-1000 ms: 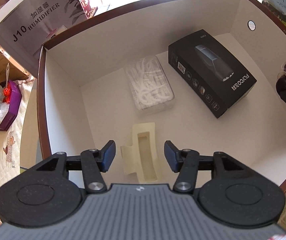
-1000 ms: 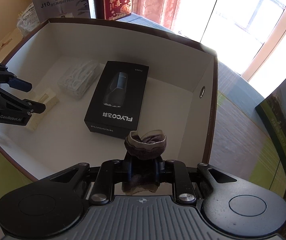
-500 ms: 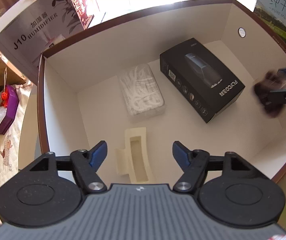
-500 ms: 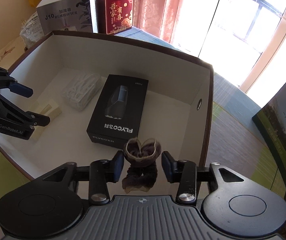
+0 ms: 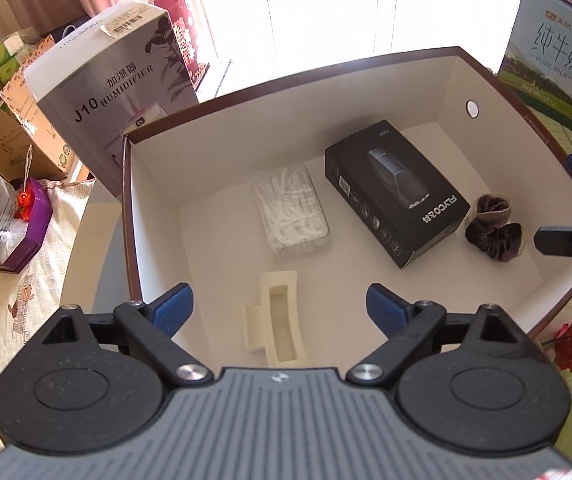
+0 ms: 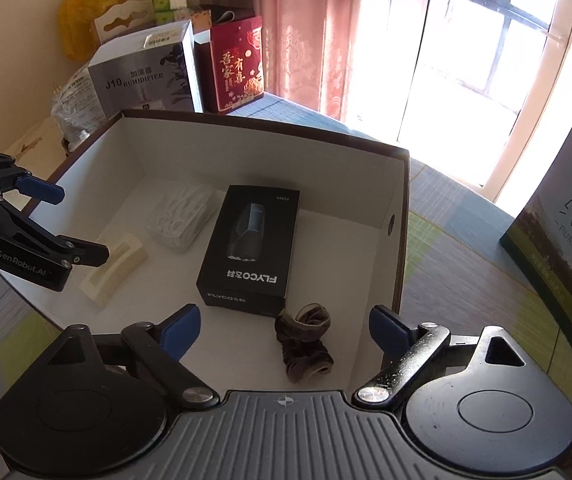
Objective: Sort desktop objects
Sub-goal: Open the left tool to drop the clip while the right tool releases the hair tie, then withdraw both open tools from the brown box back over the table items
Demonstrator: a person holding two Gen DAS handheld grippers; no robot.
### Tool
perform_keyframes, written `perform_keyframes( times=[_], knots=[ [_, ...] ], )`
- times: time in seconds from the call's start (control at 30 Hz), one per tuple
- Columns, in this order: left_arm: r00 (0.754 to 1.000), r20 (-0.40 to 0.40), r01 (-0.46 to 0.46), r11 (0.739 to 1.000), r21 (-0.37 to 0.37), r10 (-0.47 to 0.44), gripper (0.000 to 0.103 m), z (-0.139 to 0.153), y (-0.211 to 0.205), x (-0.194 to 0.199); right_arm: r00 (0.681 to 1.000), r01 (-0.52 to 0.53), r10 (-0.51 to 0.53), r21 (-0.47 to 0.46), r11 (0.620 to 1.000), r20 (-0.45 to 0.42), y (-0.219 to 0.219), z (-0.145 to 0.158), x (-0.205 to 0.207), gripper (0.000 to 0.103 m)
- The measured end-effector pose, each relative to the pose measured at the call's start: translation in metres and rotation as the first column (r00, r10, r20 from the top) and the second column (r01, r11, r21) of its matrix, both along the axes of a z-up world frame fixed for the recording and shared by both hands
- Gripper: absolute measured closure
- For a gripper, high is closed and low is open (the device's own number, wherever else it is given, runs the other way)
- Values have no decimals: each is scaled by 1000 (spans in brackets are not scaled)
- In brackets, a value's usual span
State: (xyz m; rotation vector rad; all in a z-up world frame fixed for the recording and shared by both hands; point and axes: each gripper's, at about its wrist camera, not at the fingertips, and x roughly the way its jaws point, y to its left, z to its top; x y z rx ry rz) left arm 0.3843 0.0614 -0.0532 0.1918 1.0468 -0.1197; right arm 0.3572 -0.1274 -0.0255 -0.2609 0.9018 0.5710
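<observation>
Inside the white cardboard box (image 5: 153, 184) with the brown rim there are four things. One is the black FLYCO box (image 5: 396, 192), lying flat near the middle. One is the clear pack of white picks (image 5: 292, 210), beside it toward the left gripper's side. One is the cream hair clip (image 5: 275, 322), near the left gripper. One is the dark brown rolled sock (image 6: 306, 340), lying on the box floor just beside the near end of the FLYCO box.

There are two grippers. The left gripper (image 5: 279, 304) has its fingers spread wide and holds nothing; the hair clip lies below and between them, not touched. The right gripper (image 6: 283, 330) is also spread wide and empty, with the sock below between its blue pads.

Outside the box stand one humidifier carton (image 6: 141, 76), one red gift box (image 6: 237, 66) and one milk carton (image 5: 558, 60).

One second ago the right gripper was clamped on the sock; half a second ago its fingers were parting around it. Now the sock rests free on the floor. The left gripper's fingers are wider apart than before, and both cameras see the box from farther back.
</observation>
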Motion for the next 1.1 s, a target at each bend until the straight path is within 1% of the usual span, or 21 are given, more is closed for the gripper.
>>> perform_keyframes(
  times=[0.07,0.23,0.33,0.5,0.67,0.97,1.1],
  knots=[
    [1000,10,-3,1000,0,3,11,5,-1,-4,1000,5,-5,15,1000,-1,-1,2,-3,7],
    [999,41,-14,1000,-12,14,9,19,-2,-14,999,40,-40,55,998,7,-8,10,-10,2],
    [998,64,-18,1000,-13,19,6,28,-3,-22,998,67,-67,82,994,8,-13,15,-15,2],
    [996,89,-29,999,-29,31,6,41,-2,-36,996,84,-86,99,992,21,-19,23,-26,2],
    [993,115,-35,998,-48,40,6,52,-2,-54,994,102,-107,152,983,27,-27,33,-42,2],
    [985,161,-50,995,-81,62,6,70,-1,-101,990,117,-133,226,967,56,-42,48,-87,2],
    [983,166,-62,994,-95,77,6,73,1,-119,987,127,-147,244,961,68,-48,51,-107,2]
  ],
)
